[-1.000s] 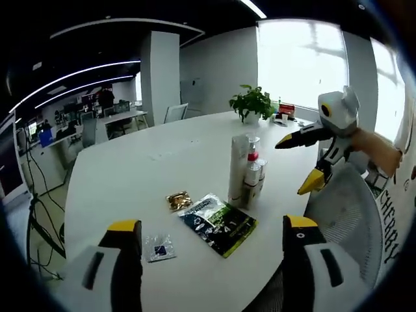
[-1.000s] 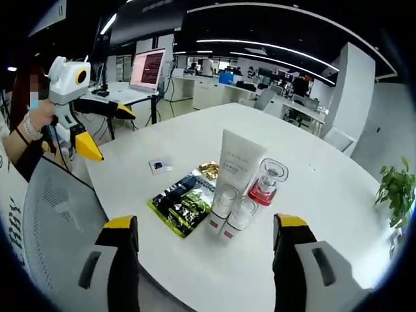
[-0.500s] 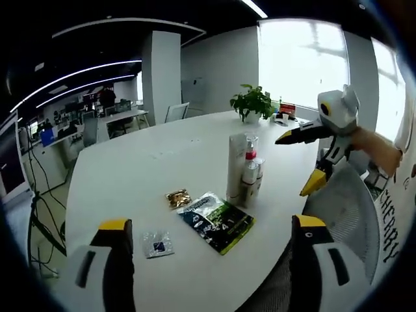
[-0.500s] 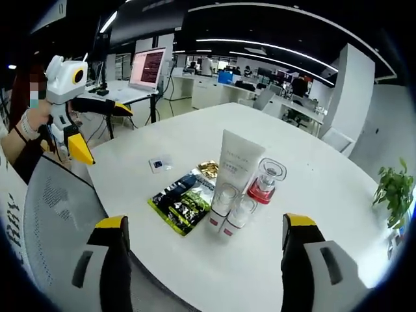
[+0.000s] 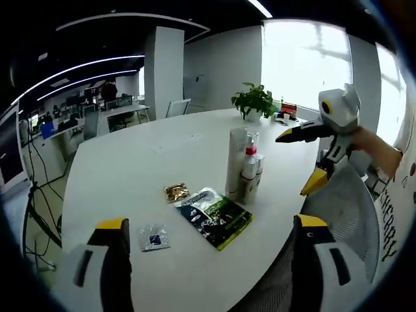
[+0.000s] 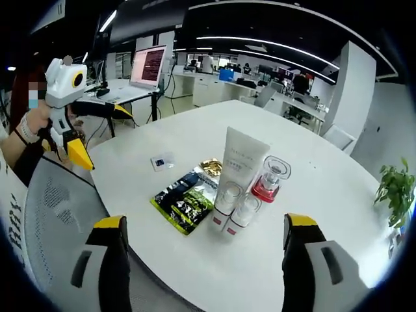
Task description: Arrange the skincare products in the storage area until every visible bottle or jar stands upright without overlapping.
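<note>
in the left gripper view the left gripper point(image 5: 208, 260) hangs over the near table point(image 5: 117, 169) edge, jaws wide apart and empty; the bottles point(image 5: 246, 170) stand clustered upright mid-table, right of the green sachet point(image 5: 214, 218). in the right gripper view the right gripper point(image 6: 205, 260) is likewise spread and empty; the white tube point(image 6: 242, 159) looks light, soft; the glassy red jar point(image 6: 269, 179) seems slippery, best pinched at its waist.

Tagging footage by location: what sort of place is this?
Likely an open-plan office: a large white round-edged meeting table, rows of desks with an open laptop, and a grey mesh office chair.
</note>
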Tool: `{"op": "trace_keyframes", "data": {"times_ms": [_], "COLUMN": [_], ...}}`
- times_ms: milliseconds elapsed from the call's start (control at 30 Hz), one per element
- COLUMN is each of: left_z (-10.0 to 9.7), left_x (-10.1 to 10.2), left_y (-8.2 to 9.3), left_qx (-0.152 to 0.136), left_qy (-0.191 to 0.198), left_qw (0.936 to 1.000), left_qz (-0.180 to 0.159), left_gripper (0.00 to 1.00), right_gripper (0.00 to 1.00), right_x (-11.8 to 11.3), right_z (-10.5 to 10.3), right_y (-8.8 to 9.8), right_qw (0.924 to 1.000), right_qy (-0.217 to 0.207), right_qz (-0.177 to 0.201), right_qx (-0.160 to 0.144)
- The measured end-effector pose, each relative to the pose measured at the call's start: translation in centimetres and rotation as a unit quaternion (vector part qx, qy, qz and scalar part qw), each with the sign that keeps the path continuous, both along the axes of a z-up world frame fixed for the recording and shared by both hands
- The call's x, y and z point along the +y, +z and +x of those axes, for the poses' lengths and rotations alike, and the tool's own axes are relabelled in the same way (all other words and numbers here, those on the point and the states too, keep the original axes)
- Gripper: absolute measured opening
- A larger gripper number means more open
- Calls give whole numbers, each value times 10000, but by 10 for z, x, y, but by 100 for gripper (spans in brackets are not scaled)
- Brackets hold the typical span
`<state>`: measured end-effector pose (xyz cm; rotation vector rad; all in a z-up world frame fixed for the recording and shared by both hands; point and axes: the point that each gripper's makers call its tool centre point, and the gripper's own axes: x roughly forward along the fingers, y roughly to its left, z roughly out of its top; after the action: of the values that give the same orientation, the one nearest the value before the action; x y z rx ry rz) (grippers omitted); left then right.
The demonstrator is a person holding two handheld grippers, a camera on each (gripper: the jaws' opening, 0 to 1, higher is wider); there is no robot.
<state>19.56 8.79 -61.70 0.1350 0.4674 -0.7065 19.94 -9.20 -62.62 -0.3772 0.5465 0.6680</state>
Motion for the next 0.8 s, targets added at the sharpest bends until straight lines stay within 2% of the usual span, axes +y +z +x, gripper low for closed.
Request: {"op": "trace_keyframes", "data": {"times_ms": [333,533,800], "left_z": [12,20,31], "left_x": [7,15,23], "left_y": [-13,-28,-44], "left_qx": [162,375,576], "left_qy": [79,193,316], "left_qw": [9998,9991,9977], "left_qz": [34,103,168], "left_gripper": [99,96,95], "right_gripper": [99,99,99], "right_x": [11,23,26], "right_z": [4,4,6], "right_y": [6,9,8], "right_qw": [9998,9995,9995], "right_qy": [117,245,239], "right_qz": [124,199,217], "right_qx": [-29,-33,-4]}}
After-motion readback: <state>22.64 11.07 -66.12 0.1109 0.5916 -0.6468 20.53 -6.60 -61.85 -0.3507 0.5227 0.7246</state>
